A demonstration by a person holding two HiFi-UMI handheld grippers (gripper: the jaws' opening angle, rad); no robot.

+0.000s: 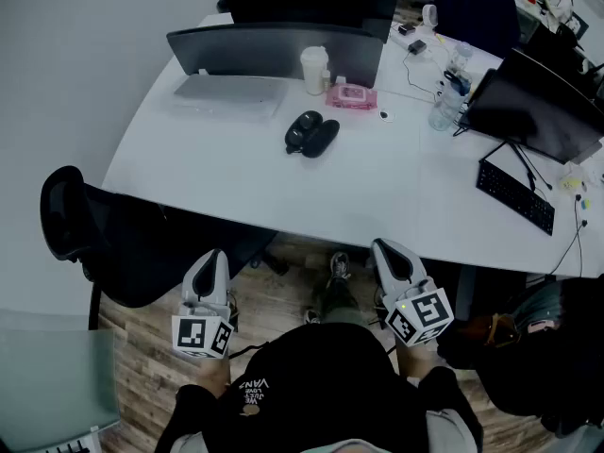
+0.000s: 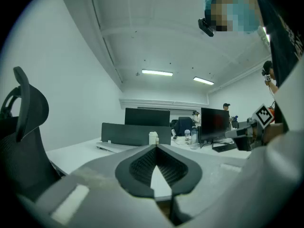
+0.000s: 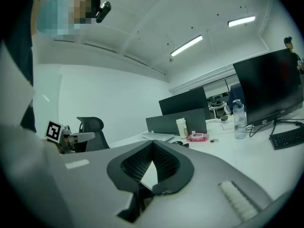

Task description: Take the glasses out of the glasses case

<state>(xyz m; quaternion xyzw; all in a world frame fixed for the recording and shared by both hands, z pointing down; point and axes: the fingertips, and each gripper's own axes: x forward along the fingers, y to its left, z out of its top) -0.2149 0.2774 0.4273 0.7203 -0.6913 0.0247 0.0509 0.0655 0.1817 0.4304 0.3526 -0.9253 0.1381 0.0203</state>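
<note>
Two claws, the left claw (image 1: pixel 210 264) and the right claw (image 1: pixel 390 254), are both pressed together with nothing in them. One black glasses case (image 1: pixel 311 133) lies on the white desk (image 1: pixel 236 173), well apart from them, near one cup (image 1: pixel 314 70) and one pink pack (image 1: pixel 351 95).

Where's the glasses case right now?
Head view, centre of the white desk: the glasses case lies just in front of the pink pack and white cup.

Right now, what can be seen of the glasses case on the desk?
The glasses case is dark and rounded, and shows as two oval lobes side by side, perhaps lying open; its contents can't be made out. It lies flat on the white table, near the pink packet. Nothing else touches it.
</note>
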